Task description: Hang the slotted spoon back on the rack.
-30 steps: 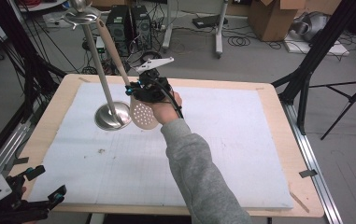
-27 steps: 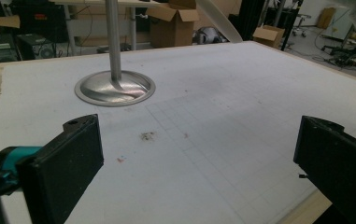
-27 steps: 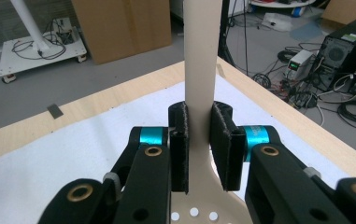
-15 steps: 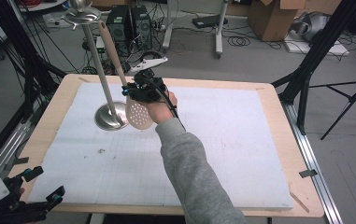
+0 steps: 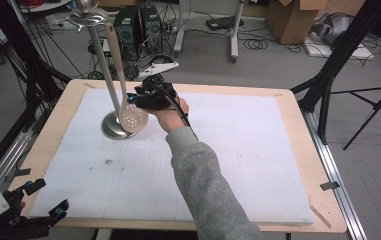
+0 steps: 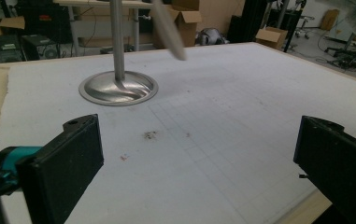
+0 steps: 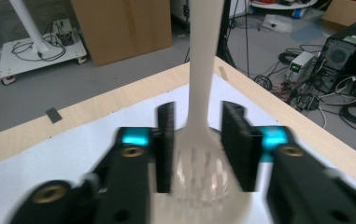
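skimmer [image 5: 130, 116], pale cream plastic, hangs from the top ring of a steel stand [image 5: 109, 85]; its round perforated head sits low, just in front of the stand's dished base, and its long slim handle slopes up to the ring. in the right gripper view the holes show as short rows where the head narrows into the handle. right gripper [image 5: 139, 99] has its jaws either side of that neck; they have just been opening, with gaps both sides. left gripper [image 5: 37, 202] sits at the near left corner of the worktop [image 5: 258, 150], jaws spread wide over bare white mat.
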Available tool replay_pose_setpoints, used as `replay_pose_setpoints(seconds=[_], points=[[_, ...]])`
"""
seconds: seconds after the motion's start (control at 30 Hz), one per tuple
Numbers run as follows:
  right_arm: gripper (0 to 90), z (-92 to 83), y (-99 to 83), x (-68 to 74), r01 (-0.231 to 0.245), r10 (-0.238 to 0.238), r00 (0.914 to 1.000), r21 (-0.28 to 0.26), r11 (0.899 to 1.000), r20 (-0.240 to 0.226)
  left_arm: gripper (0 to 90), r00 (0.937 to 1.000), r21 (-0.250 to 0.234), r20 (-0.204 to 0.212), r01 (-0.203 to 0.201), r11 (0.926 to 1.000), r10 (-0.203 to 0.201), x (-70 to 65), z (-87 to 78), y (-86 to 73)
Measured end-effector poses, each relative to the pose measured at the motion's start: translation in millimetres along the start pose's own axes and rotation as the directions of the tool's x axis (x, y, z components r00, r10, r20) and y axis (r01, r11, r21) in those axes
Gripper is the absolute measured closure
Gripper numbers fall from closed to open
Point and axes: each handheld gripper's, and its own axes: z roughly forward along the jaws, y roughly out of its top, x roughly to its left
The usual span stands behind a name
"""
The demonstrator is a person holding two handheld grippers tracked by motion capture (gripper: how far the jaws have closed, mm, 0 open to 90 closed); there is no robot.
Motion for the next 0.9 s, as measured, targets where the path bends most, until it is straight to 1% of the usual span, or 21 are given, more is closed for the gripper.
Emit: replay_pose_setpoints(seconds=[0.1, 0.17, 0.27, 0.3, 0.43, 0.5, 0.57, 0.63, 0.73, 0.77, 0.8, 0.83, 0.87, 0.9], points=[[51.2, -3.6, -0.5, -0.3, 0.011, -0.011, 0.9999, -0.013, 1.000, -0.001, 1.8, 1.0000, 0.003, 0.000, -0.001, 1.0000, 0.001, 0.6, 0.2, 0.0], [46.1, -6.0, -1.0, -0.7, 0.015, -0.015, 0.9999, -0.008, 1.000, -0.007, 1.8, 1.0000, 0.004, 0.001, 0.001, 1.0000, -0.001, 1.1, 1.0, -0.4], [37.9, -10.9, -1.9, -0.8, 0.044, -0.045, 0.9987, -0.013, 0.999, -0.023, 1.8, 1.0000, 0.005, 0.002, 0.002, 1.0000, -0.002, 1.6, 2.0, -0.4], [34.6, -12.4, -2.3, -0.7, 0.047, -0.048, 0.9985, -0.008, 0.999, -0.025, 1.8, 1.0000, 0.006, 0.003, 0.000, 1.0000, 0.000, 2.0, 2.2, -0.1], [23.5, -19.4, -4.5, 1.0, 0.062, -0.063, 0.9978, -0.019, 0.998, -0.023, 1.8, 1.0000, 0.003, 0.007, 0.003, 1.0000, -0.003, 1.8, 4.6, 0.6], [18.4, -22.9, -7.3, 1.5, 0.058, -0.059, 0.9981, -0.024, 0.998, -0.020, 1.8, 0.9999, 0.006, 0.012, 0.001, 1.0000, -0.001, 2.0, 6.8, 0.8], [15.9, -25.2, -11.7, 0.9, 0.046, -0.047, 0.9981, -0.018, 0.999, -0.040, 1.8, 0.9998, 0.007, 0.018, 0.002, 1.0000, -0.002, 2.4, 9.4, 1.1], [15.3, -28.0, -17.3, -0.5, 0.051, -0.051, 0.9977, -0.001, 0.999, -0.046, 1.8, 0.9997, 0.006, 0.022, 0.004, 1.0000, -0.004, 2.7, 12.6, 1.6], [15.3, -35.4, -25.1, -2.9, 0.041, -0.041, 0.9973, -0.001, 0.999, -0.061, 1.8, 0.9996, 0.009, 0.029, 0.002, 1.0000, -0.002, 3.2, 16.4, 2.8], [15.2, -38.3, -27.6, -4.1, 0.031, -0.031, 0.9970, -0.004, 1.000, -0.071, 1.8, 0.9995, 0.009, 0.031, 0.003, 1.0000, -0.003, 3.2, 17.5, 3.0], [15.2, -41.1, -30.2, -7.0, 0.014, -0.014, 0.9955, -0.009, 1.000, -0.093, 1.8, 0.9994, 0.010, 0.034, -0.001, 0.9999, 0.001, 3.3, 18.5, 3.1], [15.3, -43.9, -32.5, -10.0, -0.019, 0.018, 0.9930, -0.008, 1.000, -0.117, 1.8, 0.9994, 0.011, 0.034, -0.001, 0.9999, 0.000, 3.2, 19.7, 3.1], [15.2, -46.8, -34.4, -12.9, -0.033, 0.032, 0.9920, -0.010, 0.999, -0.122, 1.8, 0.9993, 0.013, 0.036, -0.004, 0.9999, 0.003, 3.5, 20.6, 3.1], [15.2, -50.3, -35.8, -15.3, -0.032, 0.031, 0.9931, -0.008, 0.999, -0.113, 1.8, 0.9993, 0.012, 0.037, -0.001, 0.9999, 0.001, 3.4, 21.4, 3.2]])
